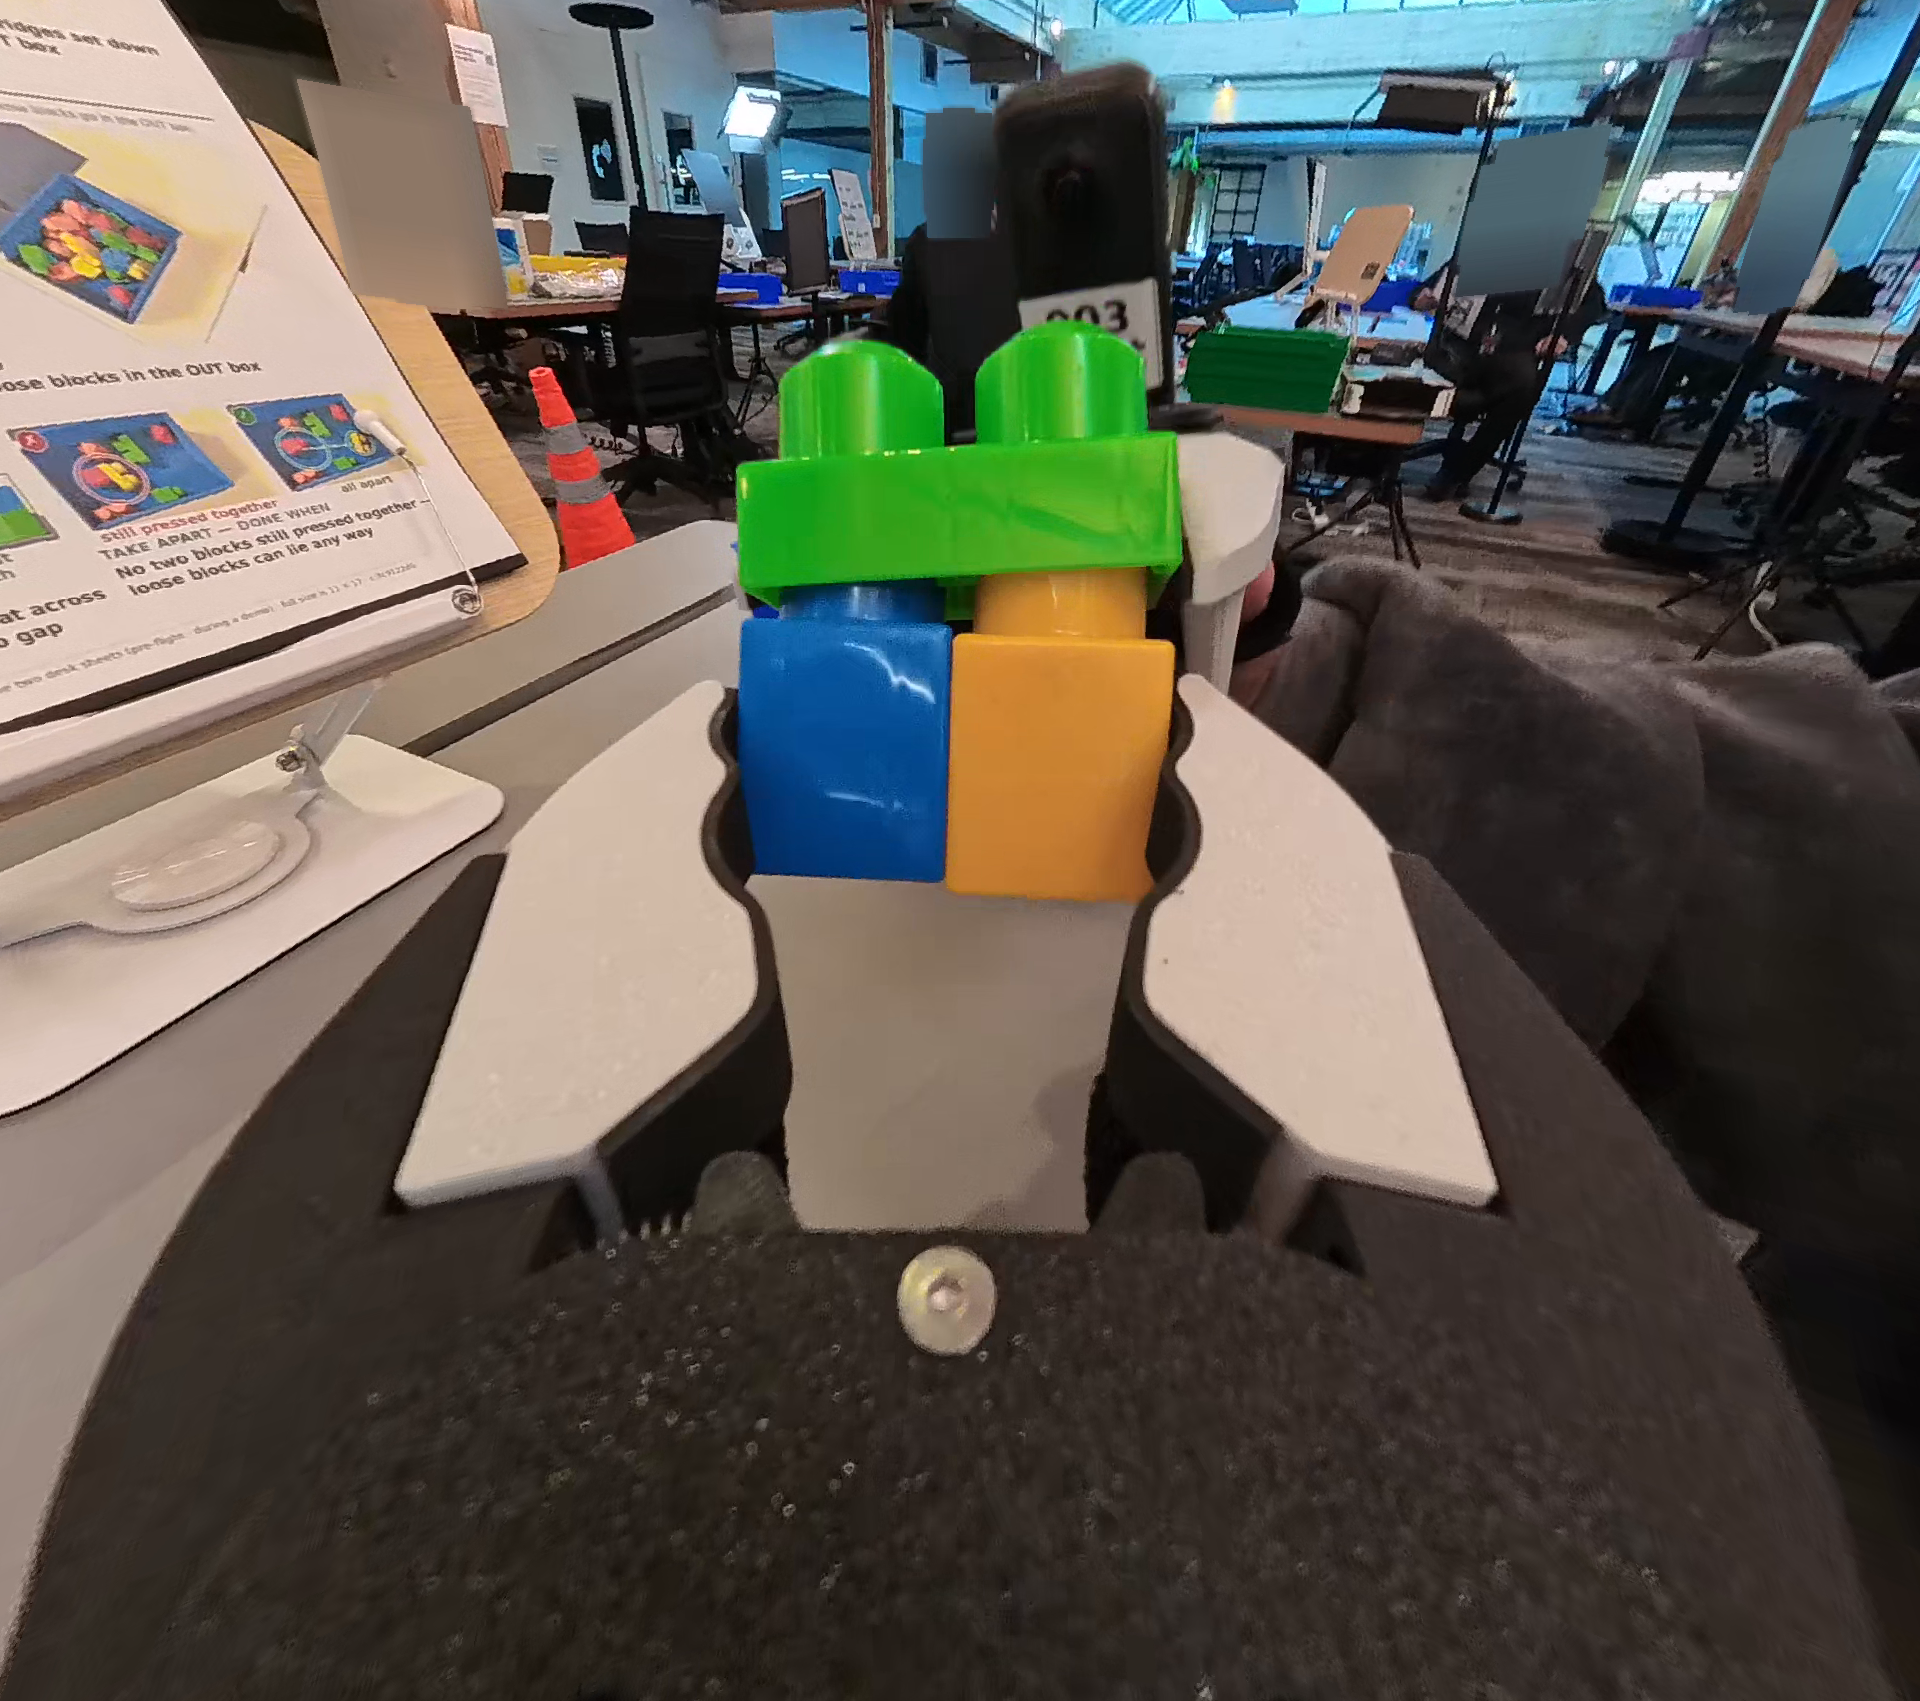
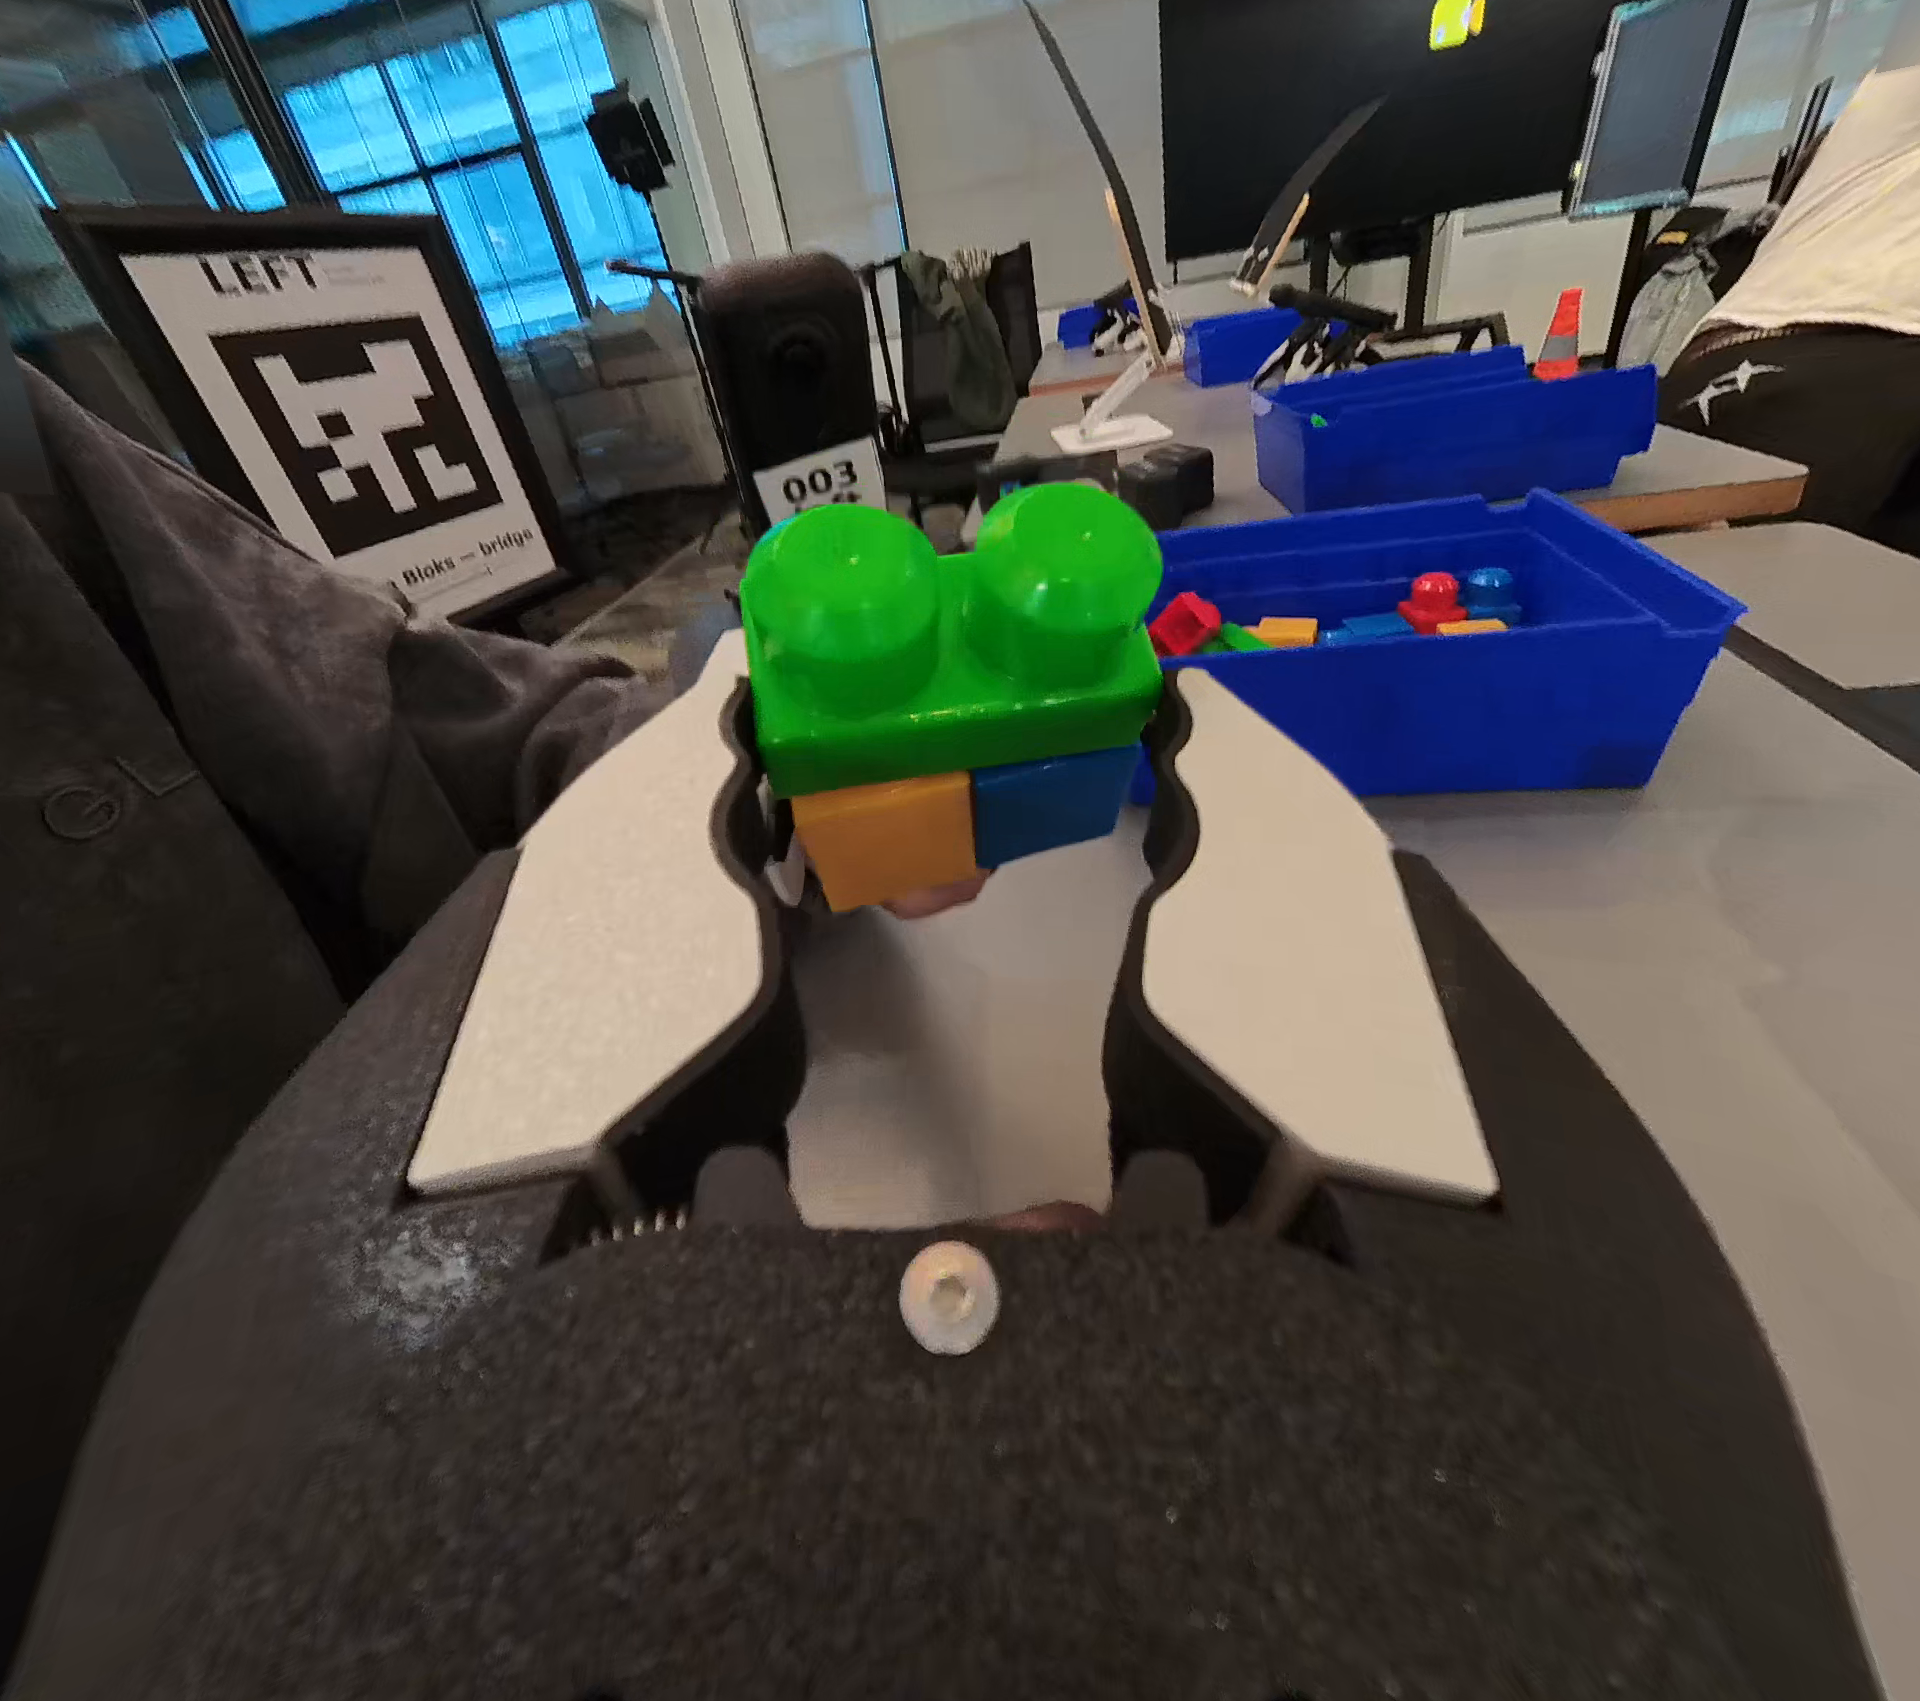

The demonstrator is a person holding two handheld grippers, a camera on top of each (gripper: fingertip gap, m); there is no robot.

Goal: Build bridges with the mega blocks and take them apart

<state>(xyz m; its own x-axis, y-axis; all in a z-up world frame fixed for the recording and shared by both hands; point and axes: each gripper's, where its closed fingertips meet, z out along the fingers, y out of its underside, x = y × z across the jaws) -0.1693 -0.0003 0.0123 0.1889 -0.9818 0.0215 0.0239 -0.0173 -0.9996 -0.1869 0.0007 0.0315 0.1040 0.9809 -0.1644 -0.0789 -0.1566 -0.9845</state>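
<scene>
The light, rigid, glossy bridge is held above the bench: left gripper (image 1: pixel 951 778) jaws clamp the blue block (image 1: pixel 844 747) and yellow block (image 1: pixel 1055 763), right gripper (image 2: pixel 951 747) jaws grip the green block's (image 2: pixel 951 675) ends.

Instruction sheet (image 1: pixel 208 280) cut off at left edge; blue bin's (image 2: pixel 1455 716) loose blocks (image 2: pixel 1351 623) (small, overlapping) cannot be counted.
</scene>
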